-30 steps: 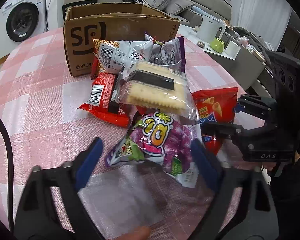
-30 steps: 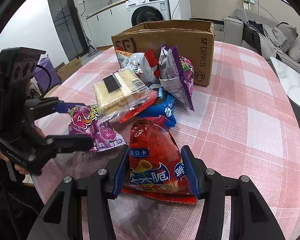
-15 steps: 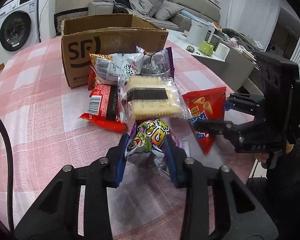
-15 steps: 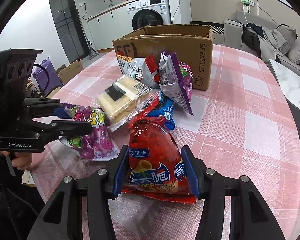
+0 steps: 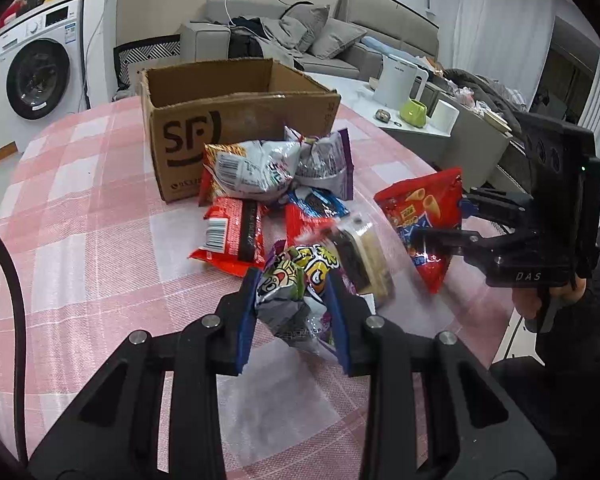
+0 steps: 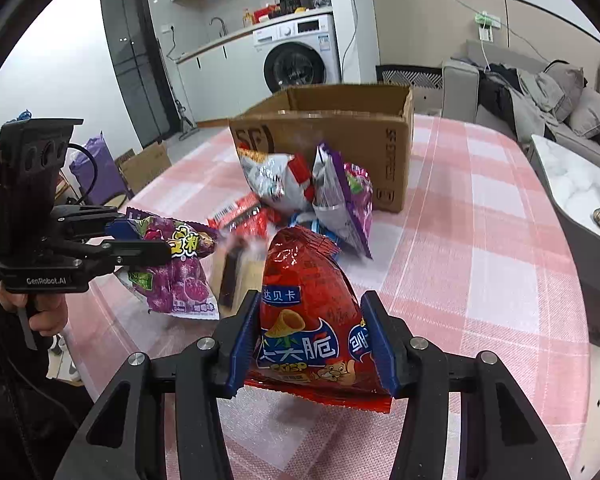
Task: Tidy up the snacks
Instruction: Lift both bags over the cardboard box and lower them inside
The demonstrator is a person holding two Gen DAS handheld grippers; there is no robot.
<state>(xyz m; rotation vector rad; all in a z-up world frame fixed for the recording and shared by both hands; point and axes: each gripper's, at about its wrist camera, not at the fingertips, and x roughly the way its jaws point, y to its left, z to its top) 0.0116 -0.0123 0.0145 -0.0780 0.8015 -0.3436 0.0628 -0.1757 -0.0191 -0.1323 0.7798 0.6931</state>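
Two snack bags are clamped at once, one in each gripper. The left gripper (image 5: 294, 314) has its blue pads pressed into the crumpled sides of a purple bag (image 5: 296, 292), jaws narrowed and closing on it; the bag sits at six o'clock in the left wrist view, its long axis running away from the camera toward twelve, printed face up. In the right wrist view that same bag (image 6: 172, 268) sticks out of the gripper at nine o'clock, above the counter, its free end pointing toward three. The right gripper (image 6: 314, 340) is clenched on a red cone-snack bag (image 6: 308, 308), pads against both sides of its lower half; the bag stands nearly upright, sealed top toward twelve, bottom seam hanging below the pads. From the left wrist view this red bag (image 5: 424, 216) appears at three o'clock, slanted. Just beside the purple bag, toward one o'clock, a clear cracker pack (image 5: 364, 260) with a dark label is blurred and tilted on edge. Beyond it lies a heap: a red flat packet (image 5: 232, 240), a blue packet (image 5: 320, 204), a silver bag (image 5: 248, 172) and a purple-edged bag (image 5: 328, 164). Touching the heap at twelve o'clock stands an open cardboard box (image 5: 236, 120) on the pink checked counter (image 5: 80, 240).
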